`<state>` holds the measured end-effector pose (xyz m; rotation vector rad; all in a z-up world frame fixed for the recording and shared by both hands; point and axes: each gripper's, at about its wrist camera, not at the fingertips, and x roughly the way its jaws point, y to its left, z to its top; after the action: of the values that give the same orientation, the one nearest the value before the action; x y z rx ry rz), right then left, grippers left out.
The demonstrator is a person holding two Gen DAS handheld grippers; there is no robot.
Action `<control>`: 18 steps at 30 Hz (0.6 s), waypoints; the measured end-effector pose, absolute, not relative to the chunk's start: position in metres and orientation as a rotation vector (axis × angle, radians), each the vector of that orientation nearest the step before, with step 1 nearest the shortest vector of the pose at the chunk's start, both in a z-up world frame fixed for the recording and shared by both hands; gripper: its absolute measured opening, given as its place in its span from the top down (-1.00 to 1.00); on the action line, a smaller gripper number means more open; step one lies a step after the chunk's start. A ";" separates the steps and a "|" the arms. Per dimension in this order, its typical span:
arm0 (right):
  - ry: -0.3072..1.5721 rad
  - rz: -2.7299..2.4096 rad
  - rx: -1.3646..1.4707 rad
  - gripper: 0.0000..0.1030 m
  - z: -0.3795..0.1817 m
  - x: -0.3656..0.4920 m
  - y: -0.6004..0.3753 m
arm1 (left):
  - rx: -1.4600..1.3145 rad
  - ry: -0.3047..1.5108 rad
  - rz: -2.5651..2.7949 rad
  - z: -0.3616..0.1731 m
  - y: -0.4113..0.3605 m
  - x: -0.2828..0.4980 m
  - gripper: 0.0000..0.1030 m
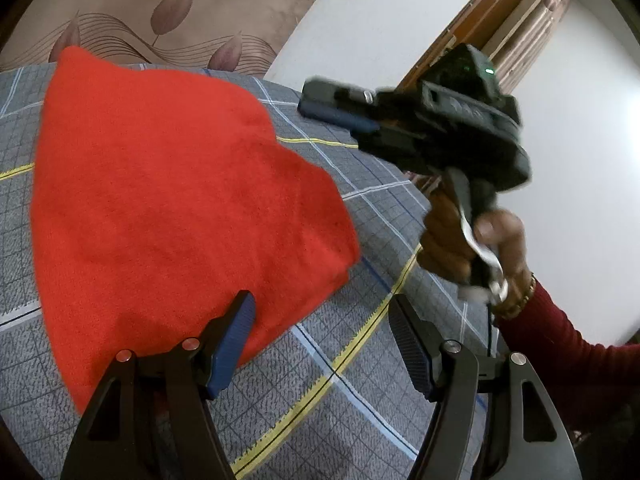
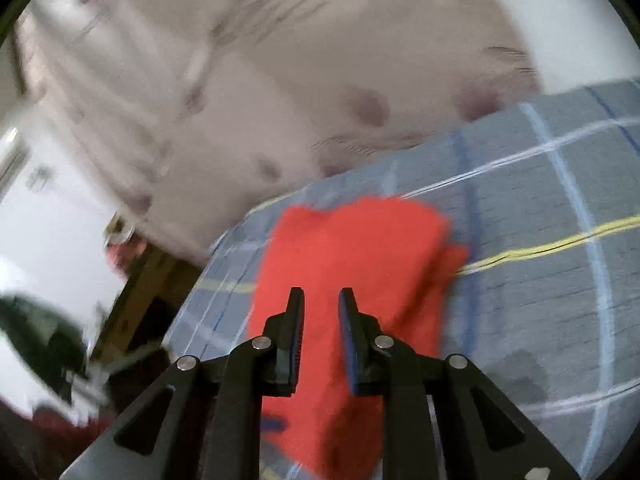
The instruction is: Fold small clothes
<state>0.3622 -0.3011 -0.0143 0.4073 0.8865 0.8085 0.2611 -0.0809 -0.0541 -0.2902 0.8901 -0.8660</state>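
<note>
Red cloth [image 1: 168, 200] lies folded on the checked bedsheet [image 1: 360, 380], filling the left of the left wrist view. Left gripper [image 1: 320, 344] spread wide, empty, at its lower edge. Right gripper [image 2: 321, 300], blurred, narrowly parted, grasping nothing, above the cloth.

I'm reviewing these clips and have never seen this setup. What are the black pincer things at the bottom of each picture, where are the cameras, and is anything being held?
Each picture comes from a fisheye camera mounted on a hand-held two-finger gripper, looking out along its fingers. No robot is involved: a person holds one tool in each hand. The left gripper is open and holds nothing. Its view also shows the right gripper, raised in the air and gripped by the person's hand. The right gripper's own view shows its fingers slightly apart with nothing between them. A folded red fleece cloth lies on the grey checked bedsheet; neither tool holds it.
</note>
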 end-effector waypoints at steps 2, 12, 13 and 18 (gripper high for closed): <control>0.945 0.798 0.298 0.66 -0.024 0.353 -0.286 | -0.289 0.888 -0.864 -0.054 -0.081 0.260 -0.34; 1.008 0.689 0.245 0.79 -0.041 0.329 -0.302 | -0.286 0.887 -0.876 -0.052 -0.073 0.253 -0.34; 0.985 0.694 0.244 0.79 -0.033 0.322 -0.303 | -0.287 0.886 -0.875 -0.052 -0.073 0.254 -0.35; 1.033 0.679 0.180 0.78 -0.043 0.299 -0.280 | -0.293 0.883 -0.865 -0.052 -0.073 0.254 -0.35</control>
<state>0.2993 -0.2801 -0.0433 0.1804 1.0327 0.6789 0.2540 -0.0733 -0.0521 -0.2927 0.8827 -0.8651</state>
